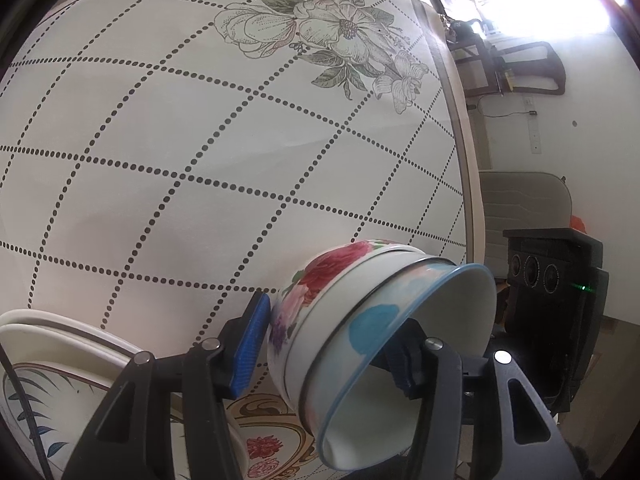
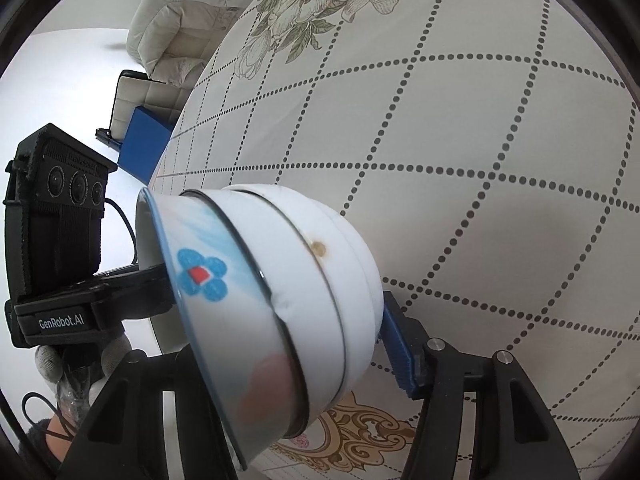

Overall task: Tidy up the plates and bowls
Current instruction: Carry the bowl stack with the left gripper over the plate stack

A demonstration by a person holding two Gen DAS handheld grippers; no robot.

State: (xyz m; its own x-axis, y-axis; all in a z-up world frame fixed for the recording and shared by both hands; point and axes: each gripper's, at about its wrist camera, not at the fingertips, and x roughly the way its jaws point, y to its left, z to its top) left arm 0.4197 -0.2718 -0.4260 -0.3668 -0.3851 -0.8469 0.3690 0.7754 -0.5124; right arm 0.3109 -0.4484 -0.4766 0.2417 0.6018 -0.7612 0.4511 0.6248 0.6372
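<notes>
**Nested bowls held on their side between both grippers**

From the left wrist camera we count three bowls nested into one stack [image 1: 360,328], tipped on its side above the table [image 1: 200,160], near its right edge. The left gripper [image 1: 332,352] clamps the stack: its blue pad [image 1: 250,350] presses the rose-patterned bowl's base, while the other finger sits inside the blue-rimmed bowl's mouth, mostly hidden. At the lower left corner we see stacked plates [image 1: 60,360], cut off by the frame, so we cannot count them. The cloth beyond lies bare up to a printed flower.

From the right wrist camera the same stack [image 2: 280,300] fills the space between the right gripper's [image 2: 288,364] fingers. The blue pad [image 2: 396,356] touches the innermost bowl's base; the other finger is hidden behind the rim, so we cannot tell whether it grips. The left gripper's body [image 2: 60,240] and a gloved hand [image 2: 80,364] stand just beside the table's left edge.
</notes>
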